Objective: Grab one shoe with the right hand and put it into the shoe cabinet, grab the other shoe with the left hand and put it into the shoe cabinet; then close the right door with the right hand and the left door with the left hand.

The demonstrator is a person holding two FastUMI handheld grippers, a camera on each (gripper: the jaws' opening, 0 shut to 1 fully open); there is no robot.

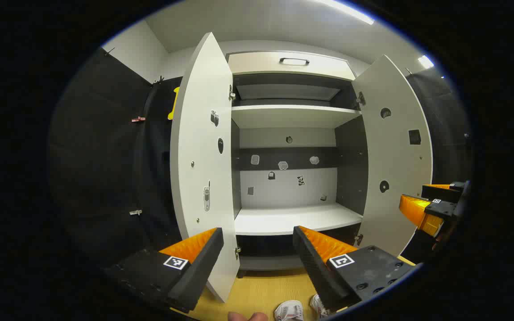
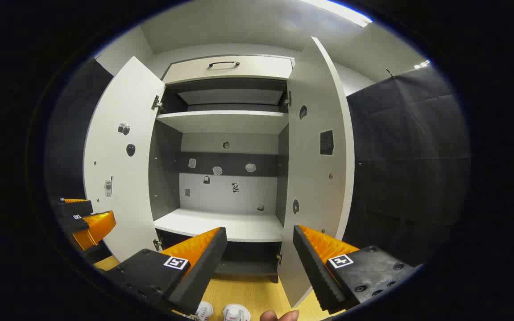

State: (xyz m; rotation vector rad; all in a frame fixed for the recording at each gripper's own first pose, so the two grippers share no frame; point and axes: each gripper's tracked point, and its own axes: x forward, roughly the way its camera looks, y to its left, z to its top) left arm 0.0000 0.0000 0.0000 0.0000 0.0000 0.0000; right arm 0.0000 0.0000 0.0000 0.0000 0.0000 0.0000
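Observation:
The white shoe cabinet stands ahead with both doors swung wide and bare shelves inside. Its left door and right door carry small stickers. Two white shoes lie on the yellow floor at the bottom edge, just below the fingers. My left gripper is open and holds nothing. My right gripper is open too, also seen at the right of the left gripper view. The left gripper shows at the left of the right gripper view.
Black cloth walls flank the cabinet on both sides. A closed drawer with a dark handle tops the cabinet. A fingertip pokes in at the bottom edge. Yellow floor runs in front of the cabinet.

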